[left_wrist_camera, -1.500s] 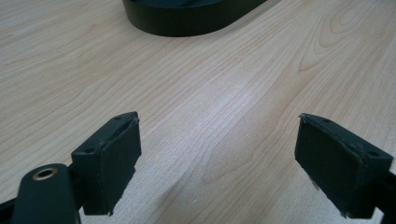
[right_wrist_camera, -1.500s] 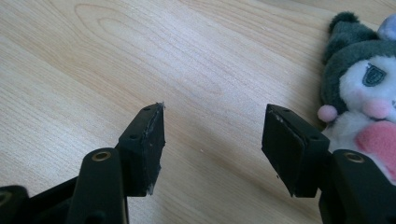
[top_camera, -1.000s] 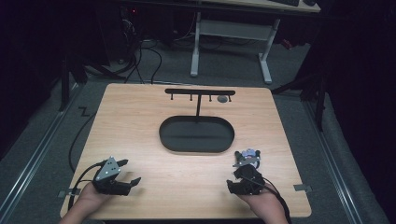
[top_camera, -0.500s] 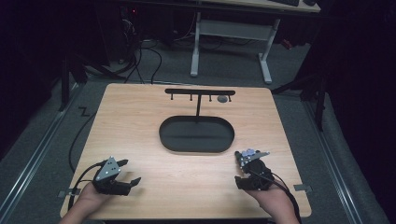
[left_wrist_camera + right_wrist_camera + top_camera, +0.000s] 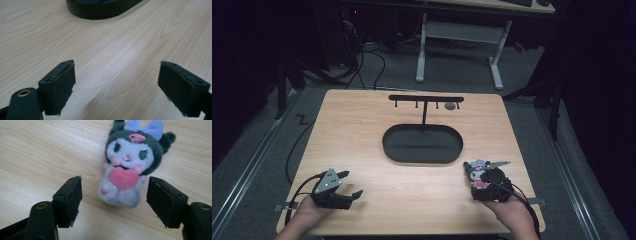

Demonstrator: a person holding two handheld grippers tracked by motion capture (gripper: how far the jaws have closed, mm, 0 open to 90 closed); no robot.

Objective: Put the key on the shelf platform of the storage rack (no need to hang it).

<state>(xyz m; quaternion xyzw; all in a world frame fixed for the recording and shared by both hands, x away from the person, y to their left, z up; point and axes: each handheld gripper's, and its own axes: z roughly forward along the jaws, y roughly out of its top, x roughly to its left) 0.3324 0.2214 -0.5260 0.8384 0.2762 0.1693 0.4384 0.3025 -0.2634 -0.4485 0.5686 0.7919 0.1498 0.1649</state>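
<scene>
A small plush toy point(image 5: 127, 170) with a dark head, a lilac bow and a pink heart lies face up on the wooden table point(image 5: 362, 135), near its front right point(image 5: 477, 171). My right gripper point(image 5: 115, 187) has just been opening its jaws. They stand wide on either side of the toy's lower body, and the pads do not press on it. From above, the right gripper point(image 5: 482, 180) sits just behind the toy. My left gripper point(image 5: 353, 183) rests at the front left, open, with only bare wood between its jaws point(image 5: 116, 75).
A black oval tray point(image 5: 422, 159) lies mid-table; its near wall shows in the left gripper view point(image 5: 100, 13). A black T-shaped stand with hooks point(image 5: 426, 98) rises behind it, with a small grey piece point(image 5: 450, 106) hanging on it. Desk legs and cables lie beyond the table.
My right hand has shifted a little to the right and its jaws have spread. The plush toy now lies free on the table in front of them. The left hand has not moved.
</scene>
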